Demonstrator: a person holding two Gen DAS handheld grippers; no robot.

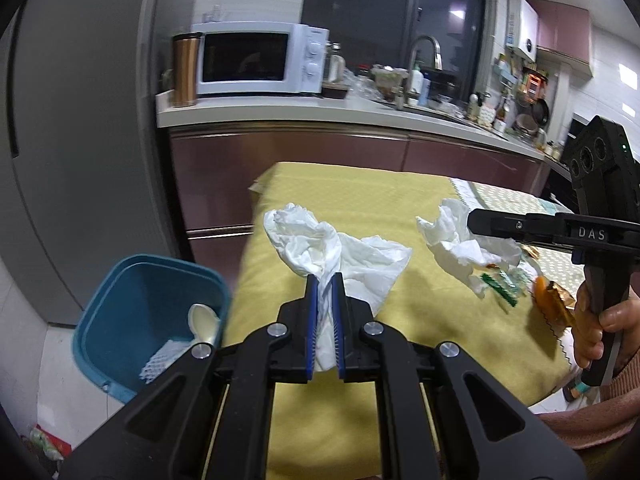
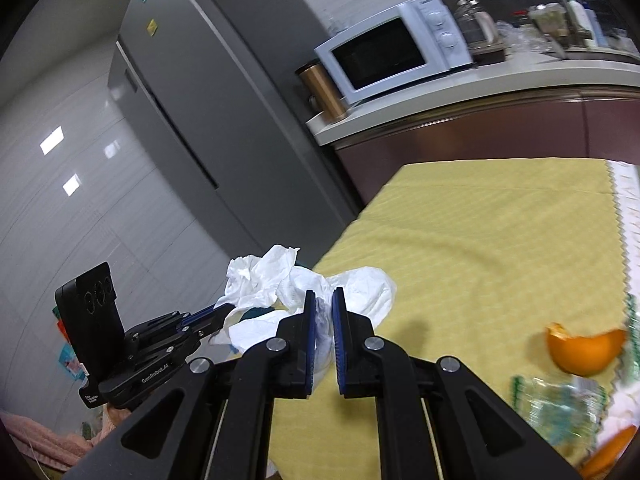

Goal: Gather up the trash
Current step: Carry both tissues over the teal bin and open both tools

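The left gripper [image 1: 325,280] has its jaws pinched narrowly on a crumpled white tissue [image 1: 336,252], held over the edge of the desk [image 1: 360,420] with its yellow cloth. Below and left of that desk edge a blue trash bin [image 1: 132,300] stands on the floor, holding a white plastic spoon [image 1: 204,322] and a piece of white foam netting [image 1: 162,360]. The right gripper [image 2: 321,300] likewise has its jaws clamped on a second crumpled tissue [image 2: 360,292], just beside the first. Farther right on the desk lie an orange peel [image 2: 584,350] and what looks like a clear green-printed wrapper [image 2: 560,404], blurred.
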